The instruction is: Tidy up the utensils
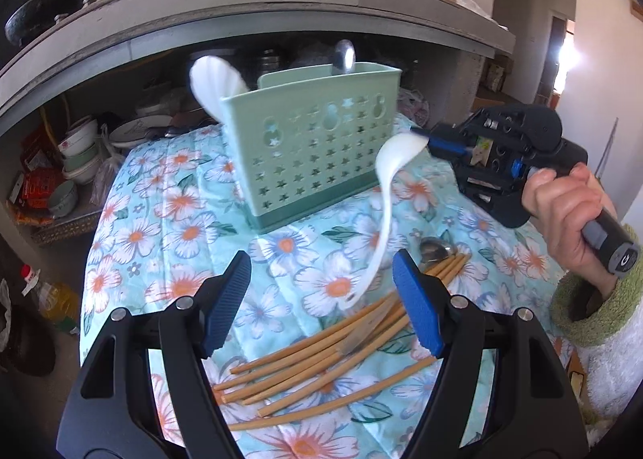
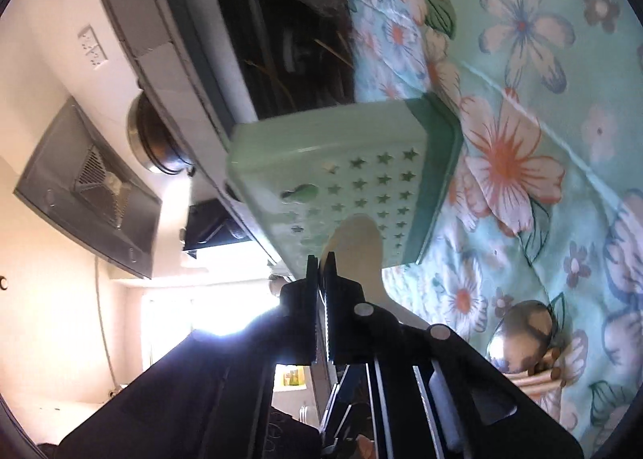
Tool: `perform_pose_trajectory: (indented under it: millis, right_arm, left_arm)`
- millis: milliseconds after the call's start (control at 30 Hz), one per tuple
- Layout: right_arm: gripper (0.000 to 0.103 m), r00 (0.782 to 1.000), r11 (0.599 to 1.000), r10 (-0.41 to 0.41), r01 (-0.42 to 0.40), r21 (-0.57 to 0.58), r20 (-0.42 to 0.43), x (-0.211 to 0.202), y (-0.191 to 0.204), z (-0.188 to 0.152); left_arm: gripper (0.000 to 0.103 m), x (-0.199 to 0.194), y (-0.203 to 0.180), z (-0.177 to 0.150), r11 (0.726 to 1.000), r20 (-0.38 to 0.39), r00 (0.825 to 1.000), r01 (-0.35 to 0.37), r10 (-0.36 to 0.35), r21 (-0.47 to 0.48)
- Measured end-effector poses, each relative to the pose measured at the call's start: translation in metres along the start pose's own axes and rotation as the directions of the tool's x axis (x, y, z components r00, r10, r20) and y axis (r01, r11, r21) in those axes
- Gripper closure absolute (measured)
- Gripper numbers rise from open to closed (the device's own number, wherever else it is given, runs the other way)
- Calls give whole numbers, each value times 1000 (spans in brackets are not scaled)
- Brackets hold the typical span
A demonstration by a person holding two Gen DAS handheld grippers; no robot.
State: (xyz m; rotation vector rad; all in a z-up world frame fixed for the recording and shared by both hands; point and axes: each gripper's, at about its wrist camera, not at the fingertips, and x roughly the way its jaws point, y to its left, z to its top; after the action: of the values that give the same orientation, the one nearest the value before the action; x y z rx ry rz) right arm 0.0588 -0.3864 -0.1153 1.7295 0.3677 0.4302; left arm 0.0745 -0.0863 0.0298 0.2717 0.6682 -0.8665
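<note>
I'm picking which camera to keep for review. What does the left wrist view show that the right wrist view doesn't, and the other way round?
Only the left wrist view shows the open left gripper with nothing between its jaws, the full spread of bamboo chopsticks, a white spoon and a metal spoon standing in the green holder, and the hand gripping the right tool.

Only the right wrist view shows a range hood and a wall socket.

Both show the holder, the floral cloth, the right gripper shut on a white ladle, and a loose metal spoon.
</note>
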Motion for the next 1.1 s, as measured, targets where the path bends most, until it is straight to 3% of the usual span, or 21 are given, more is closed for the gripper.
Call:
perform_pose_trajectory:
  millis: [133,267,400,600,767,833,1100]
  right_arm:
    - [100,994,994,64,-56,-90,93,-49,29,-5]
    - [100,970,976,111,-67,-205,214,-106,60,-8]
    - [100,953,961,122,-44,-272,277,-144,74,-16]
    - [100,956,959,100,-19,-283,277,-158,67,-26]
    - [100,959,961,87,-10,-277,269,-151,56,-24]
    - [100,960,960,89,-12,-278,265,-152,55,-23]
    - [100,956,957,92,-8,-290,279,-157,56,-18]
  left_arm:
    - [34,4,-19,4,997,6,999,51,-52,58]
    - [39,19,-45,8,986,-23,997,78,-75,148]
    - [53,46,-73,6,959,-100,994,59,-33,276]
    - [72,85,-97,-2,906,-208,977,39,55,422]
    - [82,95,-97,0,904,-245,969,66,43,423]
    - [92,100,-97,3,905,-263,964,79,38,419]
    - [98,105,-75,17,948,-270,963,74,13,311]
